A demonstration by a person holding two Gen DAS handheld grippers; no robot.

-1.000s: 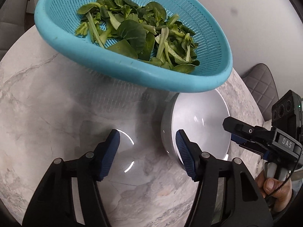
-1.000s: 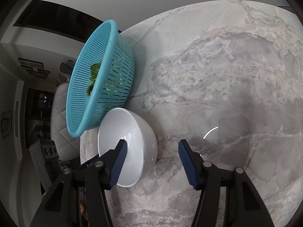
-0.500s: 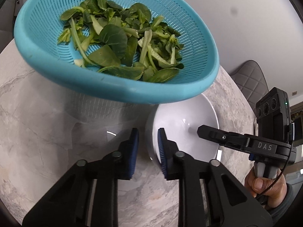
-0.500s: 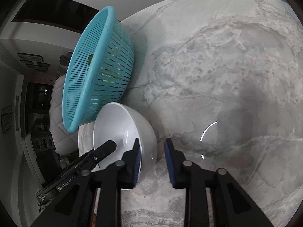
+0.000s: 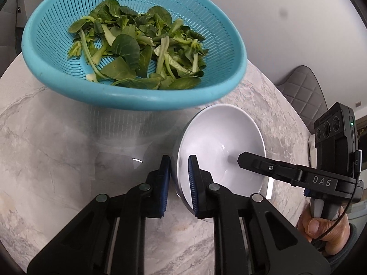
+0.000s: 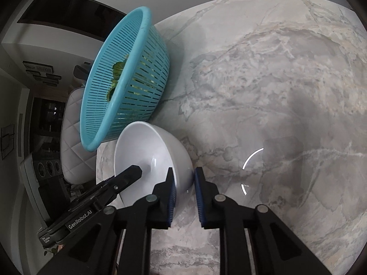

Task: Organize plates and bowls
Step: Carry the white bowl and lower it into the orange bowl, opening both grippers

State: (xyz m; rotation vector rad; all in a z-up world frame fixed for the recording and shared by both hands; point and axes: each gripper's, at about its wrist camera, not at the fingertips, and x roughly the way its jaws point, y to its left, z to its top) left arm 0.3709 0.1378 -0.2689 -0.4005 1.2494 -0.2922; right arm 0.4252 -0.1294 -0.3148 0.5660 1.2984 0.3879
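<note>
A white bowl [image 5: 224, 144] stands on the marble table [image 5: 57, 151], just in front of a blue colander [image 5: 114, 96] full of green leaves. My left gripper [image 5: 179, 181] is shut on the bowl's left rim, one finger inside and one outside. My right gripper [image 6: 184, 189] is shut on the opposite rim of the same bowl [image 6: 142, 146]. The right gripper also shows in the left wrist view [image 5: 273, 169], reaching in over the bowl. The colander shows in the right wrist view [image 6: 128, 78] behind the bowl.
The marble table [image 6: 275, 87] stretches wide to the right of the bowl. Grey quilted chairs [image 5: 302, 89] stand past the table's far edge. A wall rises behind the colander.
Both grippers went from open to shut on the bowl's rim, one on each side. The view has shifted so the bowl sits closer between the fingers.
</note>
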